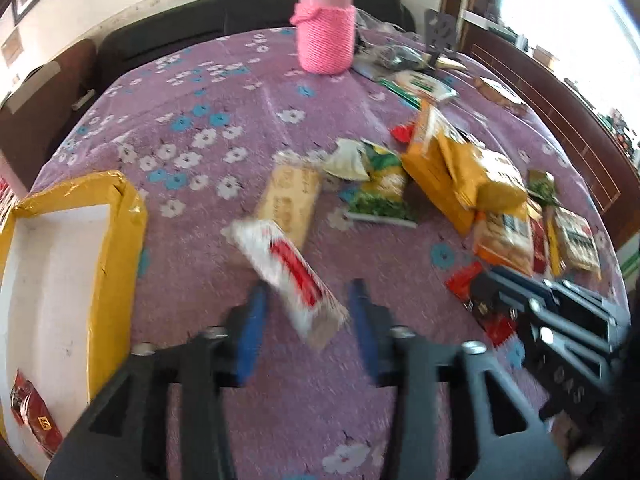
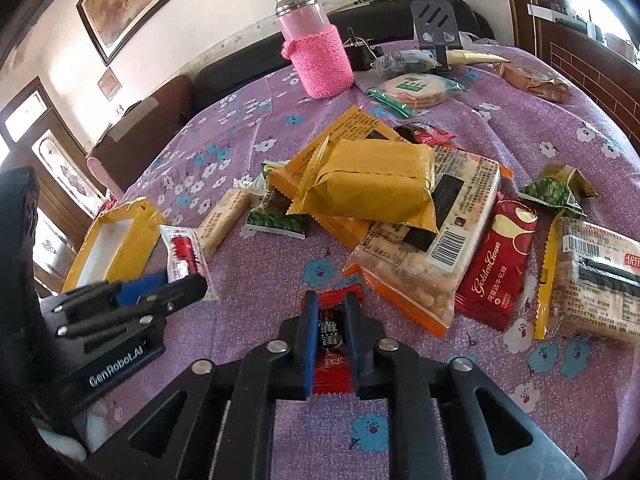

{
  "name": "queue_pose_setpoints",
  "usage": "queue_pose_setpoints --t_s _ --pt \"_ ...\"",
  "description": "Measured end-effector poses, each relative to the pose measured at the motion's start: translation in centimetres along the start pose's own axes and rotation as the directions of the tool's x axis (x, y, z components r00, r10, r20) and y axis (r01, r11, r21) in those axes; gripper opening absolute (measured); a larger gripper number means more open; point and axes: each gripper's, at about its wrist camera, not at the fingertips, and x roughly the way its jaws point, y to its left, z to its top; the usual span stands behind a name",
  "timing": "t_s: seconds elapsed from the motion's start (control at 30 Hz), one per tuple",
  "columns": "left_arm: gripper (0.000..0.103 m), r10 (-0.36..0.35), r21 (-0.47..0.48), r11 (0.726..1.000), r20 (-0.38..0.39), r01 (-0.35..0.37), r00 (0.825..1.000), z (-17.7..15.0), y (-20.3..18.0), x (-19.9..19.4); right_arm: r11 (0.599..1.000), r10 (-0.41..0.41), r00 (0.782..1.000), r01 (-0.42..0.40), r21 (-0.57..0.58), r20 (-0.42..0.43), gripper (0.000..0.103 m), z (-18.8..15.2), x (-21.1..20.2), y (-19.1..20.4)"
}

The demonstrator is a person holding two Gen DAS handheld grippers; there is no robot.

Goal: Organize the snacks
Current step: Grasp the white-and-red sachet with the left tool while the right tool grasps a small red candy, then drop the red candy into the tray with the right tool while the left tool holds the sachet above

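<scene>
Two claws work over one box (image 1: 120, 216): the left claw (image 1: 308, 300) spread apart around one white-and-red packet (image 1: 288, 276), the right claw (image 2: 330, 312) clamped on one red packet (image 2: 334, 376).

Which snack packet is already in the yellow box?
The dark red packet lying in the near corner of the yellow box; every other snack is out on the purple tablecloth or between fingers.

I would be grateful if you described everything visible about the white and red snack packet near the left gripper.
The white and red snack packet is a long, flat, crinkly plastic wrapper, white with a red printed band down its middle and crimped ends. It lies diagonally on the purple floral tablecloth, between the open fingers of the left gripper. Its far end overlaps a beige biscuit packet. Motion blur hides the print and any finger contact.
</scene>
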Motion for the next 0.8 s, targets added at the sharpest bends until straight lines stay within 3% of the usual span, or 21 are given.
queue_pose_setpoints --t_s 0.03,0.13,0.2,0.23,0.27,0.3,0.37,0.5,0.63,0.8 --pt "0.050 0.011 -0.009 1.000 0.008 -0.011 1.000 0.2 0.2 0.1 1.000 0.001 1.000 -0.001 0.004 -0.005 0.028 0.0 0.1 0.0" --pt "0.055 0.066 -0.005 0.998 0.011 -0.066 0.998 1.2 0.0 1.4 1.000 -0.001 1.000 0.001 -0.003 -0.006 0.034 0.0 0.2 0.2" --pt "0.055 0.123 0.042 0.992 -0.010 -0.123 0.992 1.3 -0.6 2.8 1.000 -0.009 1.000 0.009 -0.022 -0.005 0.039 -0.1 0.3 0.7" --pt "0.049 0.132 0.065 0.989 0.022 -0.133 0.991 1.1 -0.9 2.7 0.999 -0.013 1.000 0.013 -0.036 -0.004 0.040 -0.1 0.4 1.0" --pt "0.026 0.137 0.085 0.987 0.022 -0.139 0.990 0.8 -1.0 2.5 0.999 -0.017 1.000 0.017 -0.051 -0.003 0.040 -0.2 0.4 1.2" --pt "0.025 0.117 0.092 0.989 0.024 -0.119 0.993 0.7 -1.0 2.3 0.997 -0.024 1.000 0.024 -0.072 -0.003 0.039 -0.3 0.5 1.6" --pt "0.023 0.086 0.074 0.993 0.012 -0.087 0.996 0.5 -0.8 1.9 0.992 -0.074 0.997 0.074 -0.099 0.005 0.019 -0.5 0.6 1.9" --pt "0.021 0.025 0.014 1.000 0.027 -0.026 0.999 0.0 0.7 -0.1 0.998 -0.005 1.000 0.007 -0.066 0.028 0.001 -0.2 -0.3 1.4" --pt "0.021 -0.058 -0.053 0.997 0.081 0.063 0.995 -1.1 3.0 -4.0 0.997 0.064 0.997 -0.062 -0.049 0.041 0.001 -0.1 -0.7 1.3" --pt "0.021 -0.096 -0.161 0.979 0.170 0.124 0.981 -3.2 7.9 -9.7 0.982 0.177 0.977 -0.167 -0.088 0.116 0.000 -0.2 -2.5 2.6"
